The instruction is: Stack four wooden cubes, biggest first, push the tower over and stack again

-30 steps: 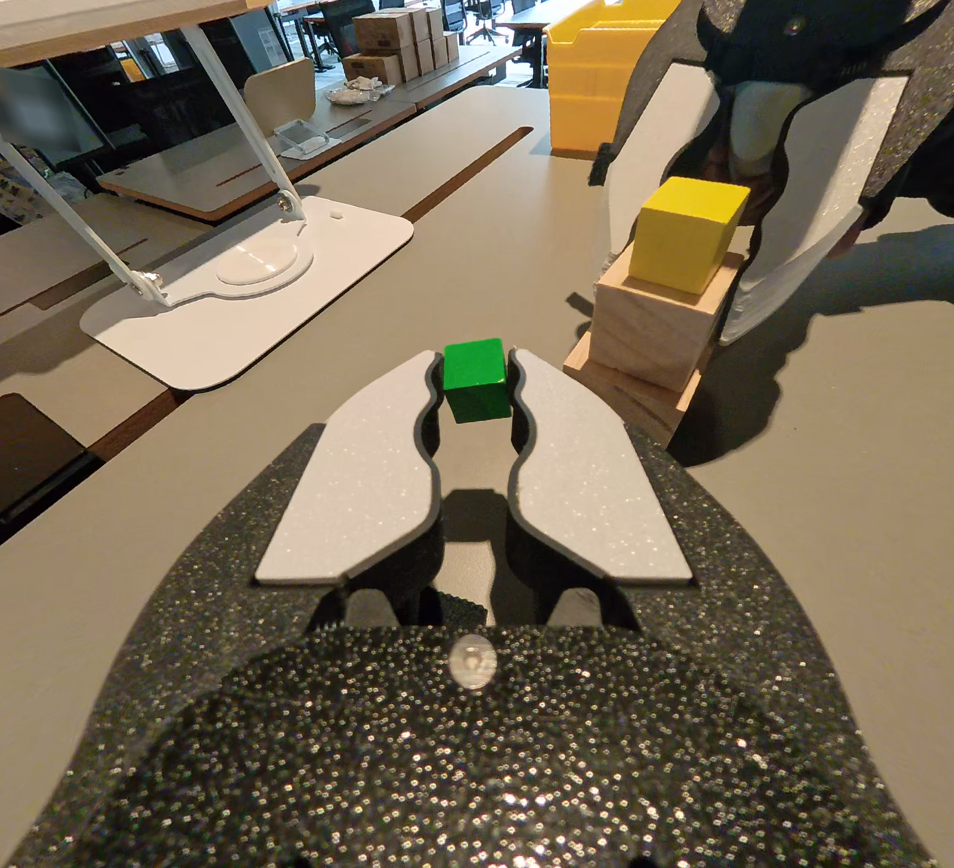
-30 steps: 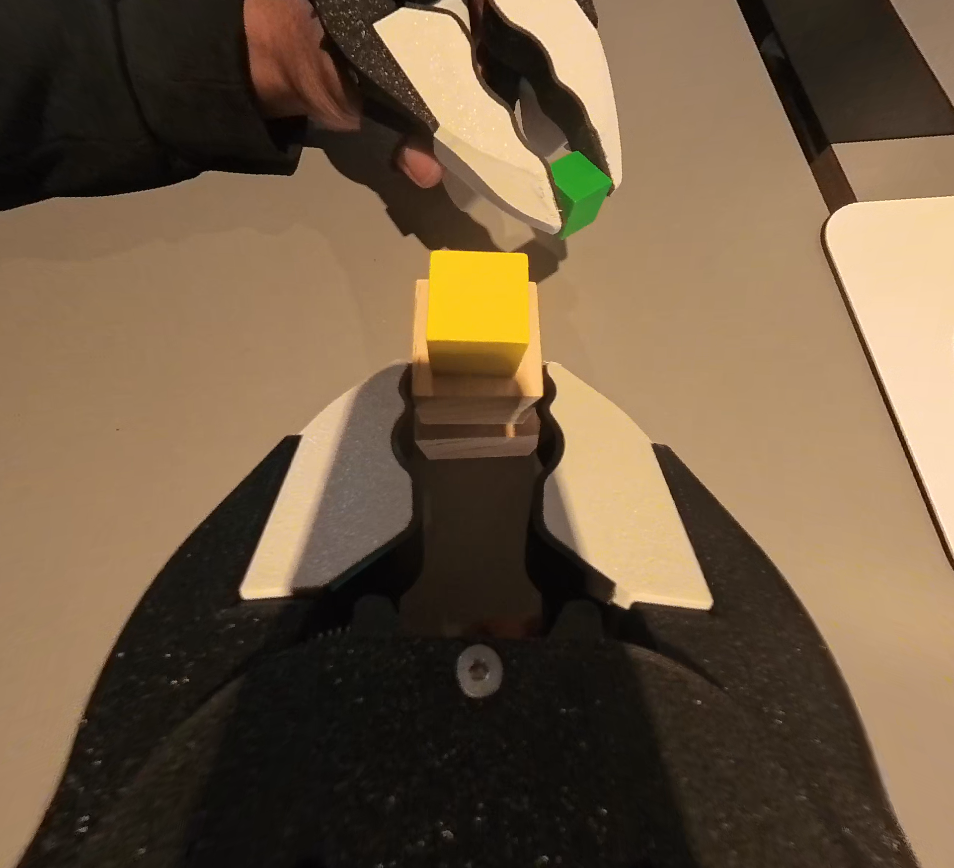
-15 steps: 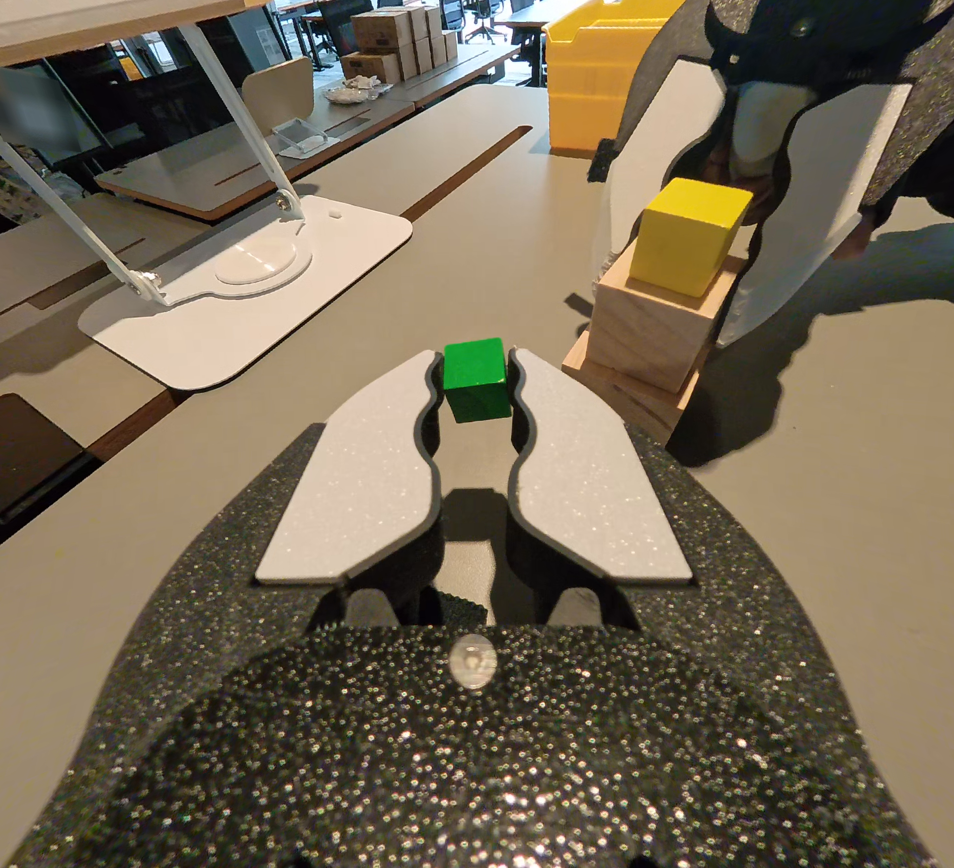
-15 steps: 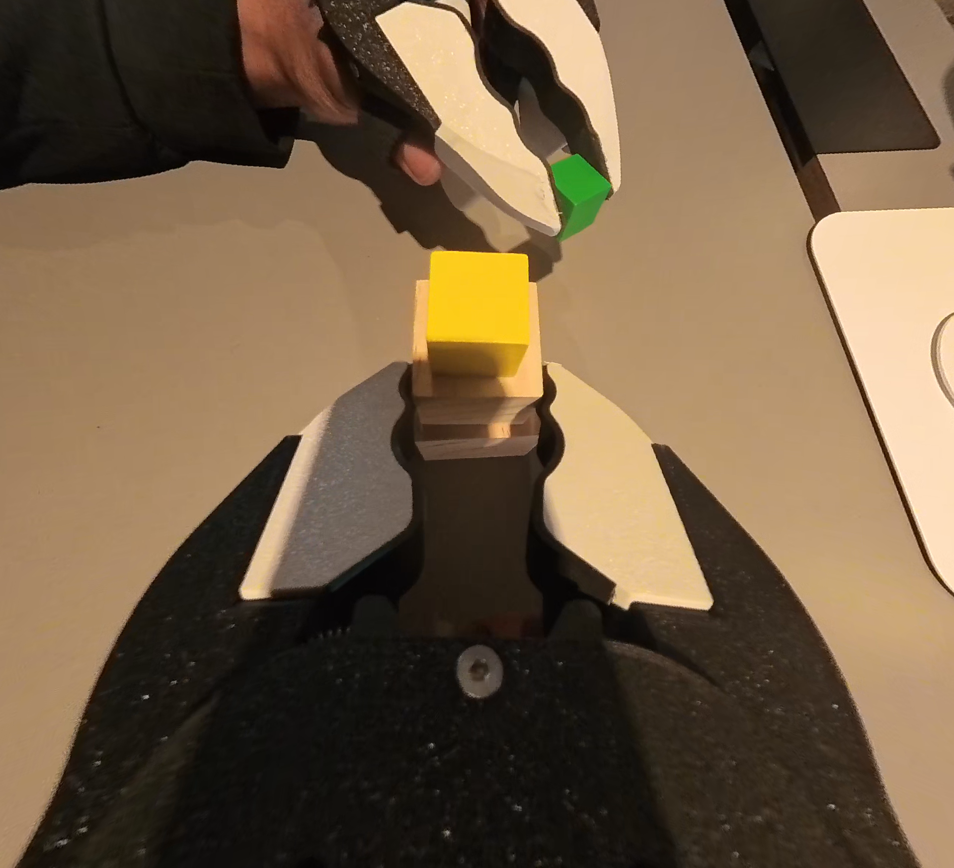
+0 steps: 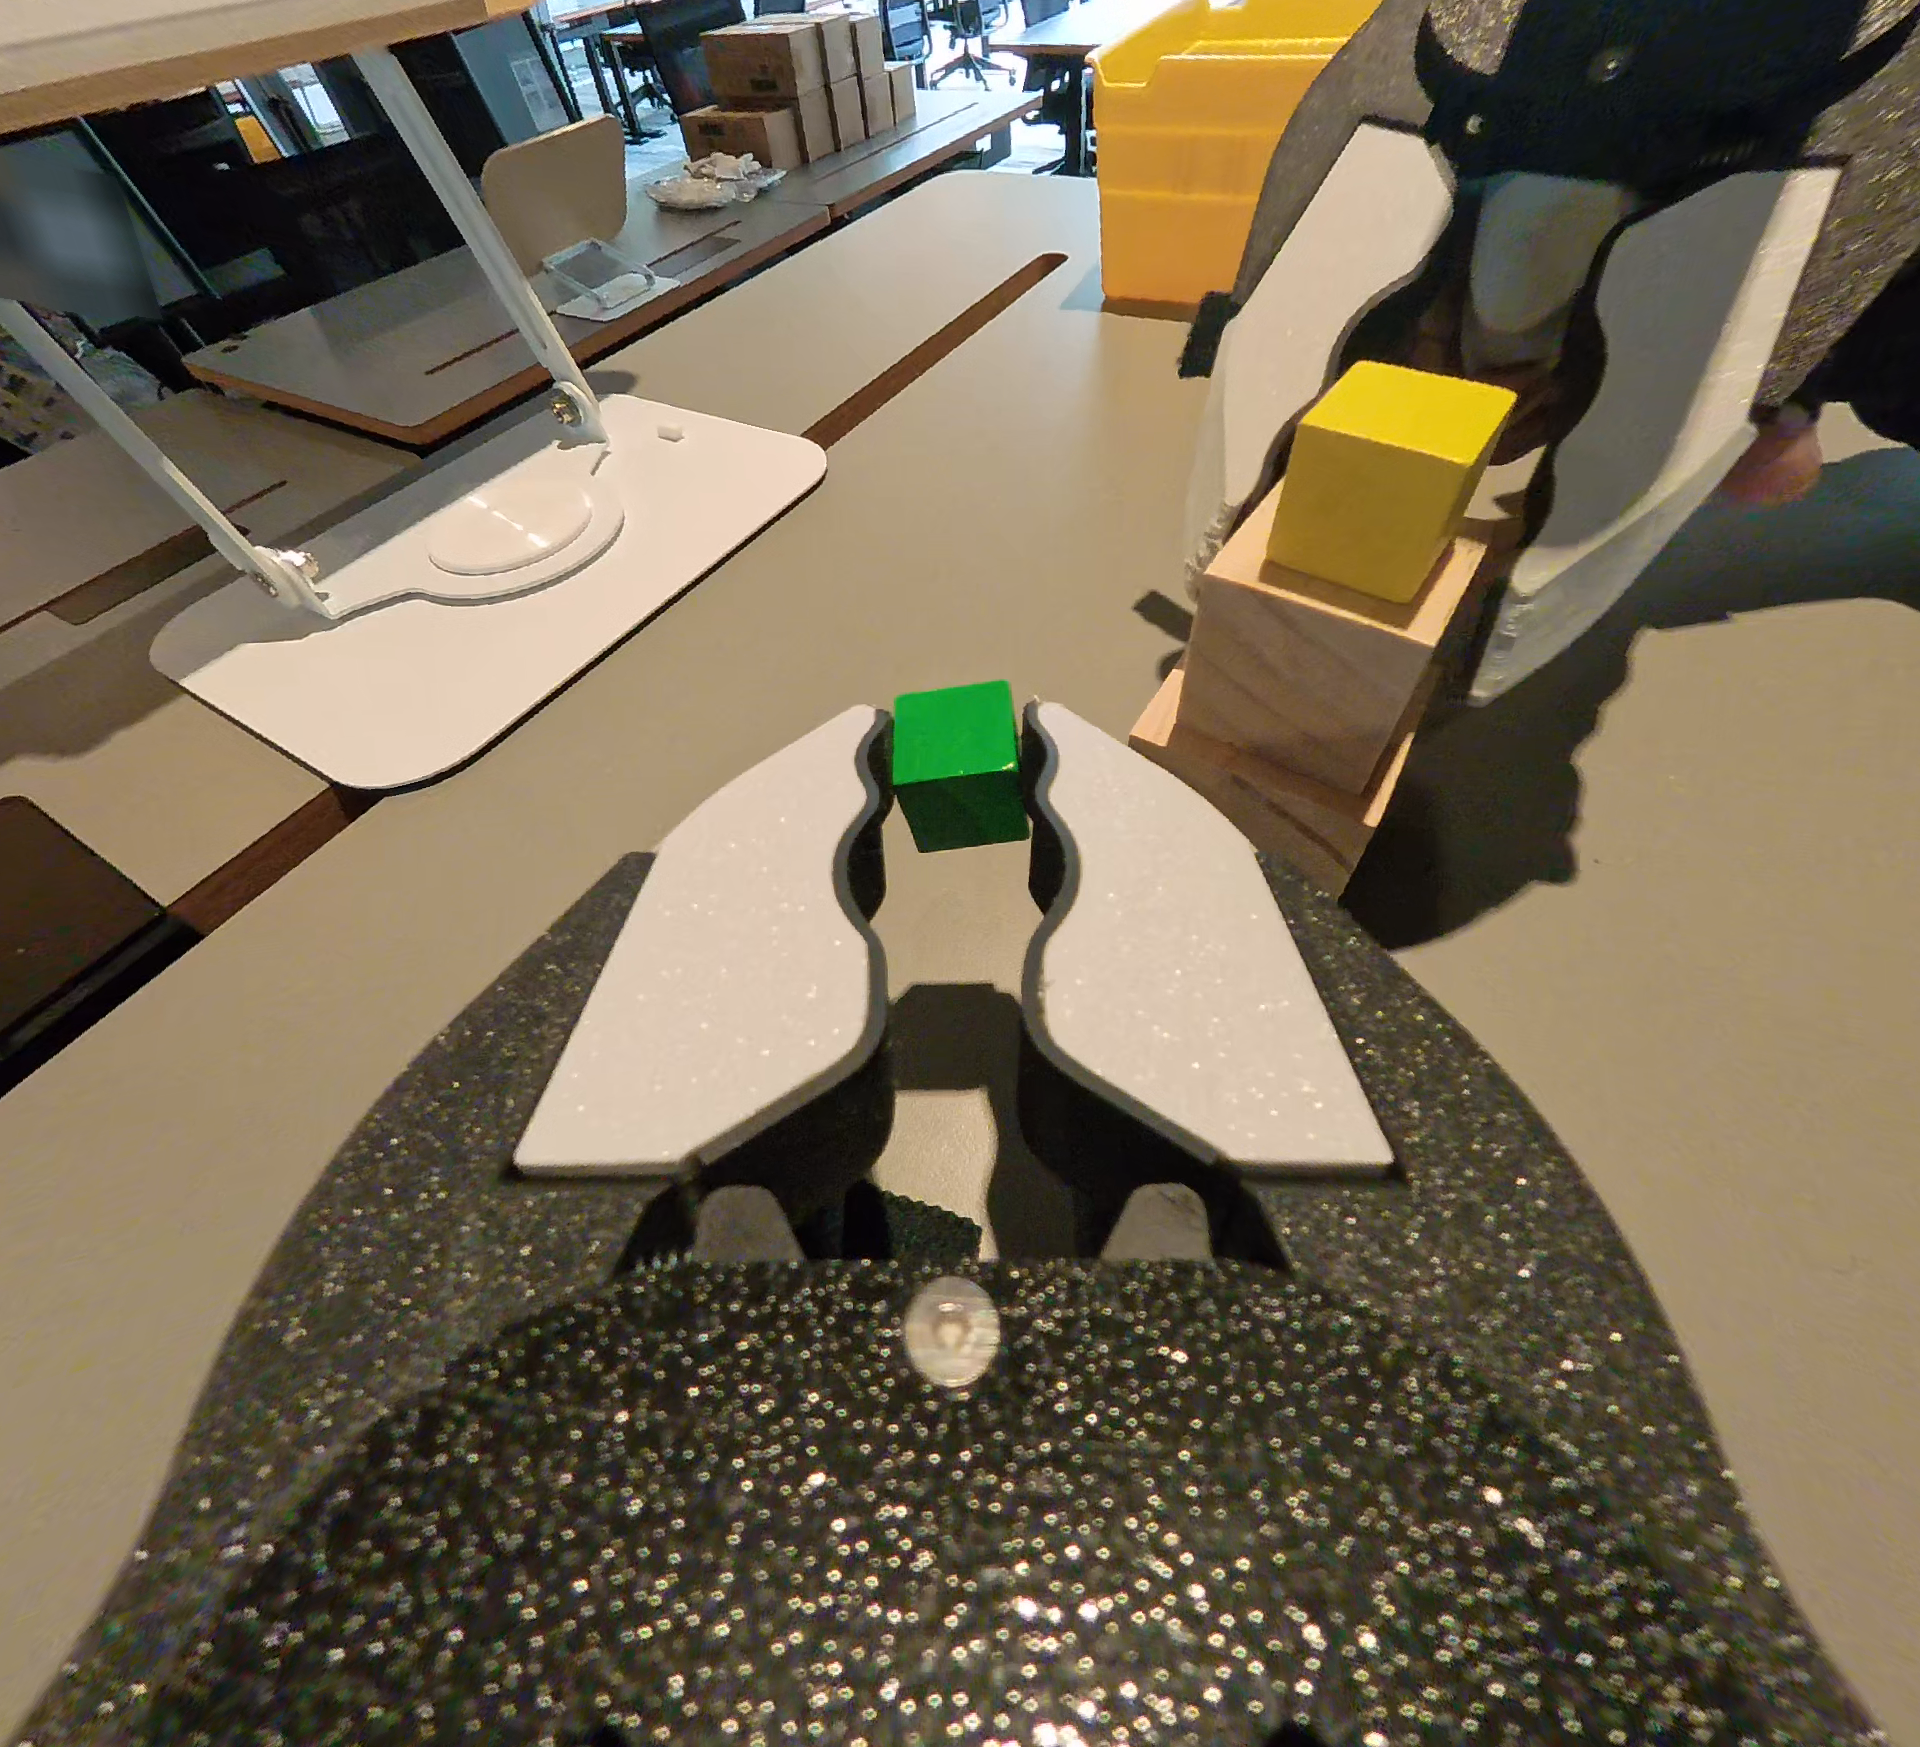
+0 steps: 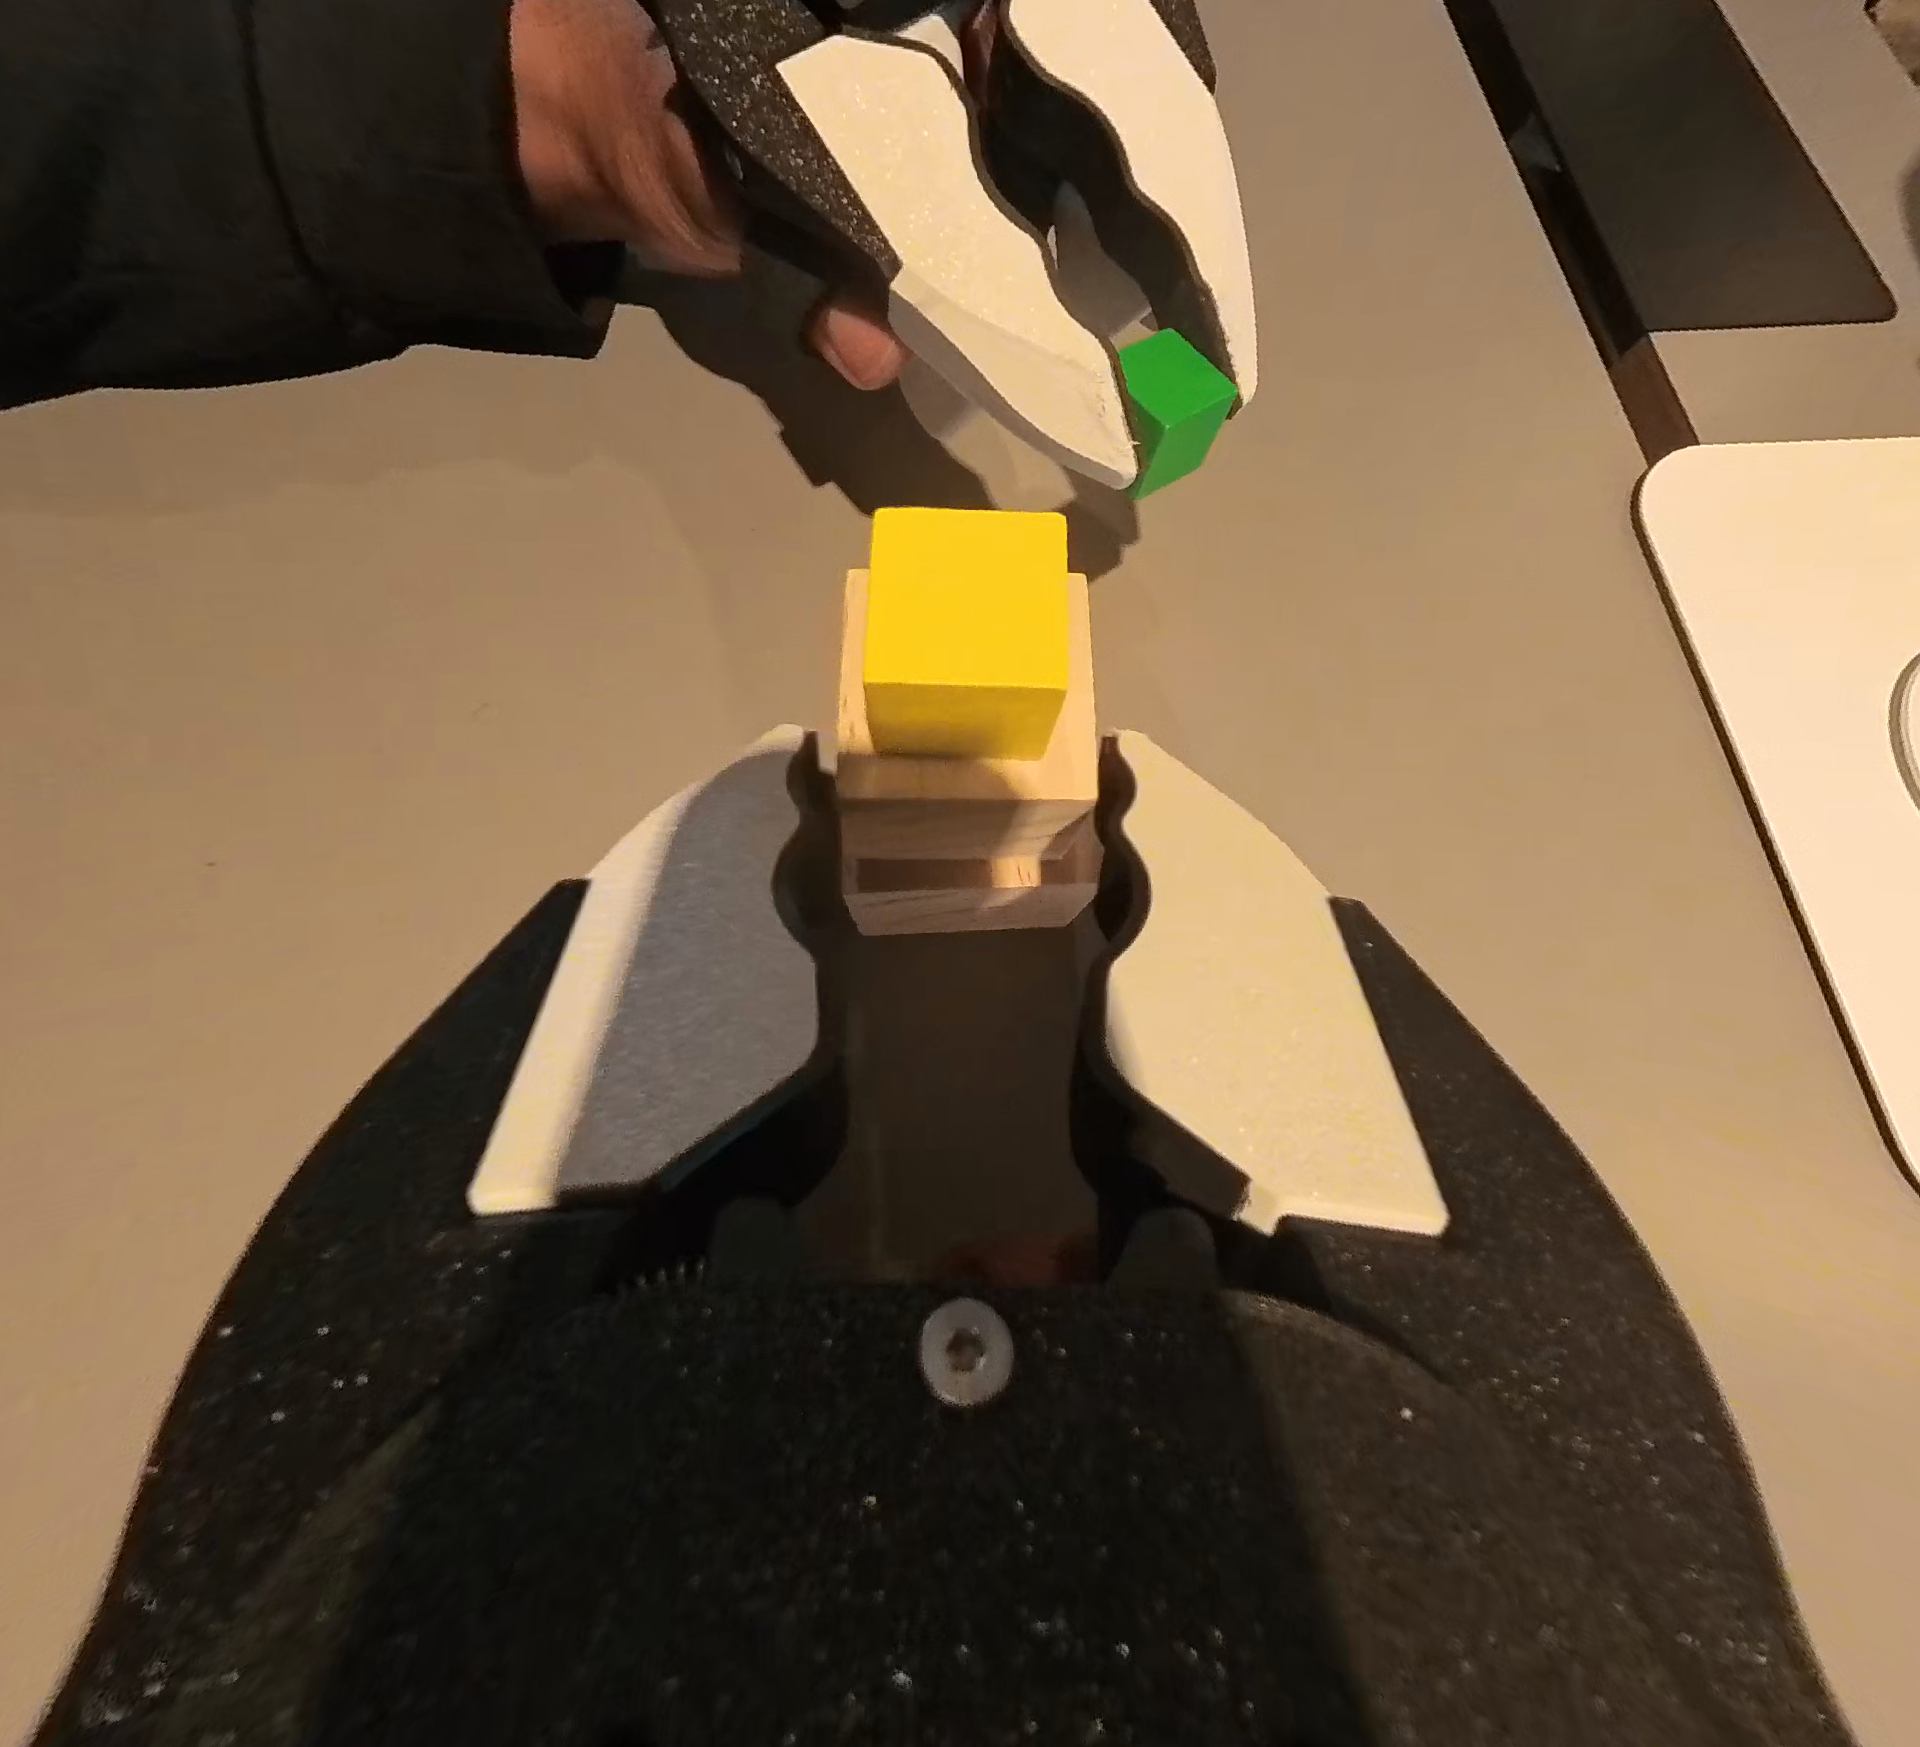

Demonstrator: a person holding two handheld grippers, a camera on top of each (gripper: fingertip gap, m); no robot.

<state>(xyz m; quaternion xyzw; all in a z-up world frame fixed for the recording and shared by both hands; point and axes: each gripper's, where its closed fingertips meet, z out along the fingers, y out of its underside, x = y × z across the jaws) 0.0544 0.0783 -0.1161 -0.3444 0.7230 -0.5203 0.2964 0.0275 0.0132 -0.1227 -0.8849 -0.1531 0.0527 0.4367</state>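
Note:
A tower stands on the grey table: a large plain wooden cube [image 5: 1247, 798] at the bottom, a medium plain cube [image 5: 1314, 674] on it, and a yellow cube [image 5: 1371, 482] on top. The tower also shows in the right wrist view, with the yellow cube [image 6: 966, 627] uppermost. My right gripper [image 6: 961, 747] is open, with its fingers close on either side of the medium cube; I cannot tell if they touch it. My left gripper [image 5: 956, 741] is shut on a small green cube [image 5: 956, 762] and holds it above the table, beside the tower and lower than the yellow cube. The green cube [image 6: 1179, 409] also shows in the right wrist view.
A white stand base [image 5: 499, 575] lies on the table left of the left gripper and shows at the right edge of the right wrist view [image 6: 1818, 762]. Yellow bins [image 5: 1195, 139] stand behind the tower. A dark mat [image 6: 1662, 139] lies far right. A hand in a black sleeve [image 6: 603, 139] holds the left gripper.
Almost nothing. The left gripper keeps the green cube beside the tower. The right gripper stays around the tower; its view has shifted a little, so more of the white base shows.

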